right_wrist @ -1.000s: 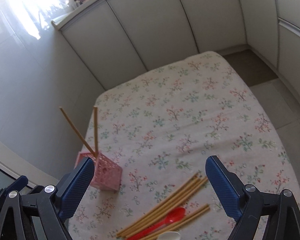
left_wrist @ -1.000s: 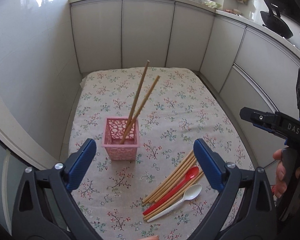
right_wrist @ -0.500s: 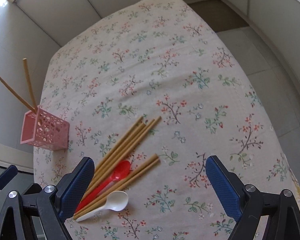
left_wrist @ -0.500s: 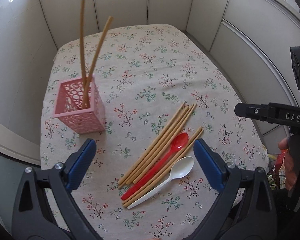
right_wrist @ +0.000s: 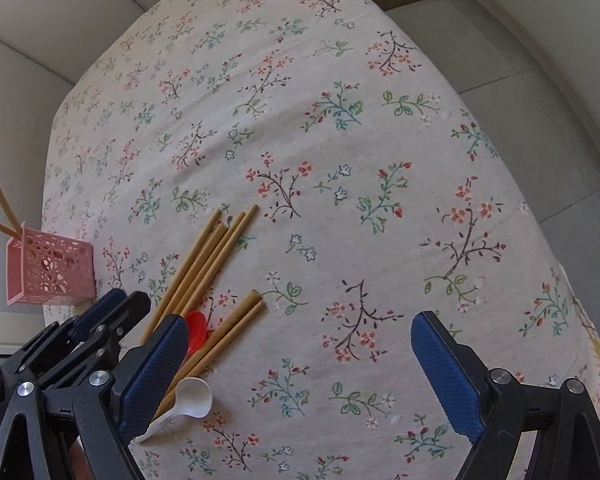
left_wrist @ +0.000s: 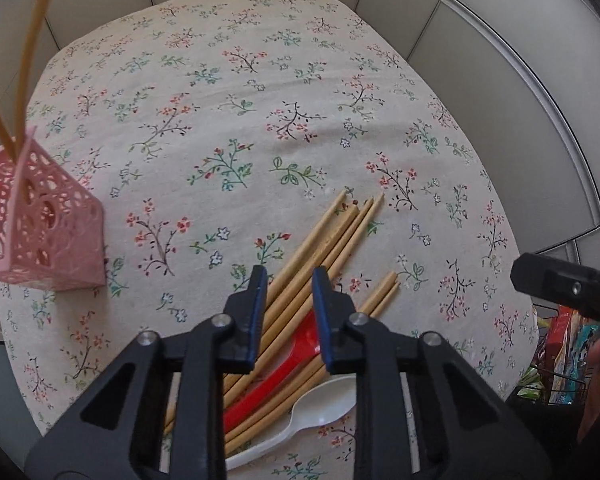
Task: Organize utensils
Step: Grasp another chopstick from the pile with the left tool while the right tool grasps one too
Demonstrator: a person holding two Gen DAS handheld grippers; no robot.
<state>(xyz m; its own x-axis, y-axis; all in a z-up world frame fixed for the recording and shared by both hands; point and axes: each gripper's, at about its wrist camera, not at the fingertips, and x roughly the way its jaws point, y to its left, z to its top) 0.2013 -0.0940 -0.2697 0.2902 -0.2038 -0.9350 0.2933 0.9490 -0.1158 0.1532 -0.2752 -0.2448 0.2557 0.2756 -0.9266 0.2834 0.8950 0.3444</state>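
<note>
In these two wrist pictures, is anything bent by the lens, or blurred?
Left wrist view: the fisheye bows the chopsticks standing in the pink basket and curves the wall panels; the frame corners go dark. Right wrist view: the tablecloth bulges like a dome; the print stays sharp, without motion blur.

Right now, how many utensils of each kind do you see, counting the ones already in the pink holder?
Chopsticks lying on the cloth: 6
Chopsticks standing in the pink holder: 2
Red spoon: 1
White spoon: 1
Total: 10 utensils
</note>
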